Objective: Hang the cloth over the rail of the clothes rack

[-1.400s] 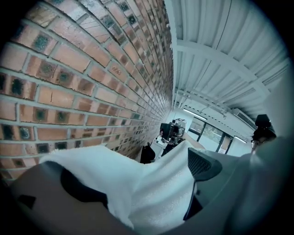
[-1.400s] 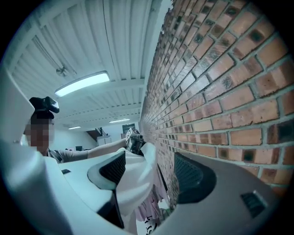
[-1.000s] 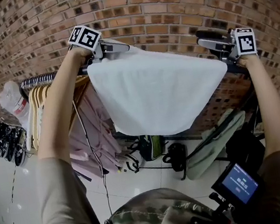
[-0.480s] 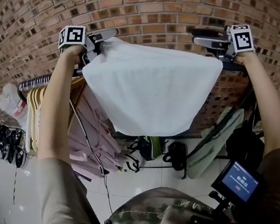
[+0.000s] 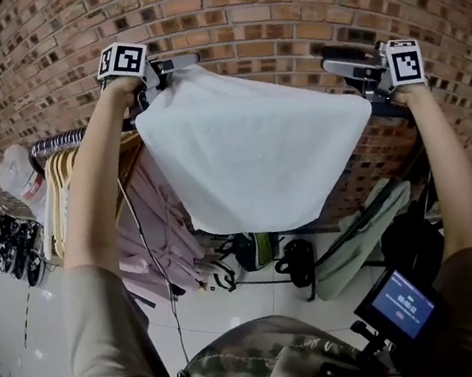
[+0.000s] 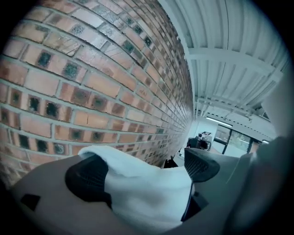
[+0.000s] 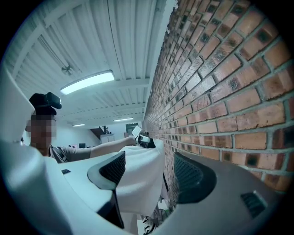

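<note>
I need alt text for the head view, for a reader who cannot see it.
A white cloth hangs spread between two raised grippers before a brick wall. A corner lies between the closing jaws of the left gripper and between the open jaws of the right gripper. Below left, clothes hang on a rail.

The cloth is plain white, with no print. The wall is red-brown brick, with darker bricks scattered through it and pale grey mortar lines. The rail is silvery metal. The hangers are pale wood, and the garments under them are dusty pink. The floor is glossy white tile. The person's shirt is khaki beige. A small screen glows blue. The ceiling is white and ribbed.
</note>
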`<state>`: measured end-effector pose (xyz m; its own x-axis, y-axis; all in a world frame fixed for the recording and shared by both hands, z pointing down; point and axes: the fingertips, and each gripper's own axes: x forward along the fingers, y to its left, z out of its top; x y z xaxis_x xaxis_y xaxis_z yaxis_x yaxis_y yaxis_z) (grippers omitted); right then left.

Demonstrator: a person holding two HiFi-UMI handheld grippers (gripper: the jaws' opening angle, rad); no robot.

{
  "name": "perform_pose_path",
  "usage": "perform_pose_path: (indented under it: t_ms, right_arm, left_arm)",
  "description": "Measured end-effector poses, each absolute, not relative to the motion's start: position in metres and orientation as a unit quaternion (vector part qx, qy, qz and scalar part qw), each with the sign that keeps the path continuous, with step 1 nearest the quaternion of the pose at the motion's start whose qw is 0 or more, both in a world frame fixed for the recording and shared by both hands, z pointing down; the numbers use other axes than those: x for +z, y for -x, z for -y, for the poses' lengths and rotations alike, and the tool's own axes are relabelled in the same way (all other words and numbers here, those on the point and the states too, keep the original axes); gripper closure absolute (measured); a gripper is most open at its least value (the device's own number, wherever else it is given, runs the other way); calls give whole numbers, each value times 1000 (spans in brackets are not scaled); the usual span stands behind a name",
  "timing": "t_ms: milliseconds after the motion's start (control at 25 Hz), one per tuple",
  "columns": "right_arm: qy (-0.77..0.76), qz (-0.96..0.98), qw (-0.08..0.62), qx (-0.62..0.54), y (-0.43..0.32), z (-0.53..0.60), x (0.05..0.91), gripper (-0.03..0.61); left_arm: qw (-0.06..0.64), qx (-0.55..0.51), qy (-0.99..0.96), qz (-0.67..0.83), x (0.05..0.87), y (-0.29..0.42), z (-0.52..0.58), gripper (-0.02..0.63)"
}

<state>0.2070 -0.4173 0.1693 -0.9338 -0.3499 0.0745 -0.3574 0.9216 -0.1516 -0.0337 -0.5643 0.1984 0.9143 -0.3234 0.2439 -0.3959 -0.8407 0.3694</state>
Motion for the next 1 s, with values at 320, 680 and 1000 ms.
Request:
perform_pose_path:
  t_ms: [320,680,1000]
  right_arm:
    - [-173,981,36,85,-202,413,173,247]
    - [-179,980,32,79,-207,413,173,247]
    - [-171,982,30,77,-204,412,172,248]
  left_arm:
    - [260,102,-949,147,190,37,555,164]
    - [233,145,-952,135,198,45,567,164]
    - [212,167,-933,239,215,88,606,163]
